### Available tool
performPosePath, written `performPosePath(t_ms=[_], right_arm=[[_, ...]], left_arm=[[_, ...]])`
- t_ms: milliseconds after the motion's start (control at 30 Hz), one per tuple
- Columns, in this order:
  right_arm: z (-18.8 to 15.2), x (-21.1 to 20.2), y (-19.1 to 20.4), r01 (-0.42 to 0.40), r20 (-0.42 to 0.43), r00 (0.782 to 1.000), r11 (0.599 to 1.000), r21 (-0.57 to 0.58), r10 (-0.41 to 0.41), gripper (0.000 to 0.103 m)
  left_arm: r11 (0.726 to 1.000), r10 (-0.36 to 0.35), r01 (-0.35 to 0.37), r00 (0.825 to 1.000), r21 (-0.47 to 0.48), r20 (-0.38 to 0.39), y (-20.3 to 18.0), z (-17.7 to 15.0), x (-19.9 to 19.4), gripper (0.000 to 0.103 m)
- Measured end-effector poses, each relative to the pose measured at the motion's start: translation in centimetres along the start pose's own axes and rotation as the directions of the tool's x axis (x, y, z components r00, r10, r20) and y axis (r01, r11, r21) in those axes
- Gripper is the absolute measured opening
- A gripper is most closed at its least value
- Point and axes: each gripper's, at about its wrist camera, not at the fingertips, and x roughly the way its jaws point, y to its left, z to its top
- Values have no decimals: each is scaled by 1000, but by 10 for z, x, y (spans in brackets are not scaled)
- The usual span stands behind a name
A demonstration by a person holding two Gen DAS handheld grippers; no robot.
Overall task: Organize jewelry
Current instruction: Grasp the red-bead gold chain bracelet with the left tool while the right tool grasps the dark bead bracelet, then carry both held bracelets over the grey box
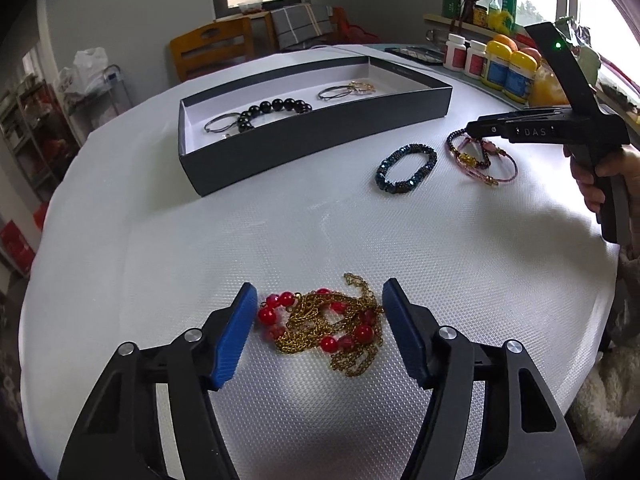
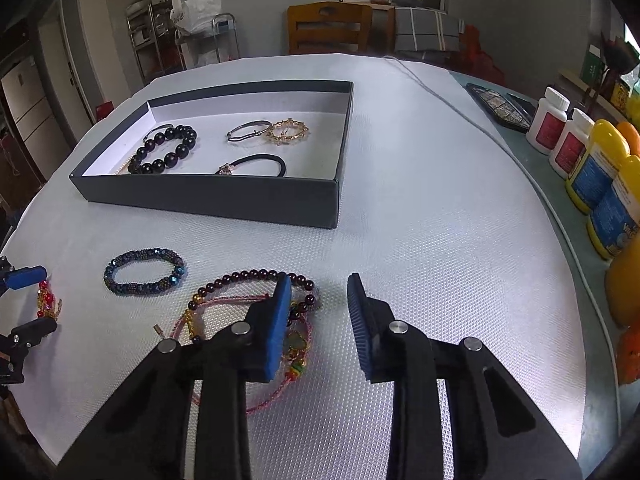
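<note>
A gold chain with red beads (image 1: 334,326) lies on the white table between the open fingers of my left gripper (image 1: 319,304), which is low around it. A dark box (image 1: 312,140) at the back holds a black bead bracelet (image 2: 166,150), metal bangles, a gold ornament (image 2: 287,132) and a black cord (image 2: 256,164). A blue beaded bracelet (image 2: 144,272) lies in front of the box. A dark red bead bracelet with pink cords (image 2: 248,280) lies under the left finger of my open right gripper (image 2: 319,284), which is empty.
White and yellow bottles (image 2: 592,168) line the table's right edge, with a dark flat case (image 2: 500,108) behind them. A grey cable (image 2: 480,128) runs along the right side. A wooden chair (image 2: 328,28) stands behind the table.
</note>
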Motion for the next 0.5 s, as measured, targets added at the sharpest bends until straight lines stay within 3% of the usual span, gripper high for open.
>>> performPosePath(t_ms=[200, 333, 500], right_arm=[[5, 5, -3, -58, -34, 998, 998, 16, 59, 28], [5, 5, 4, -91, -42, 995, 996, -20, 90, 8], [4, -1, 8, -92, -20, 996, 995, -30, 91, 6]], left_arm=[[999, -31, 31, 1000, 12, 4, -3, -2, -2, 56], [999, -46, 46, 999, 15, 8, -4, -3, -3, 44], [999, -41, 41, 999, 26, 9, -6, -2, -4, 40]])
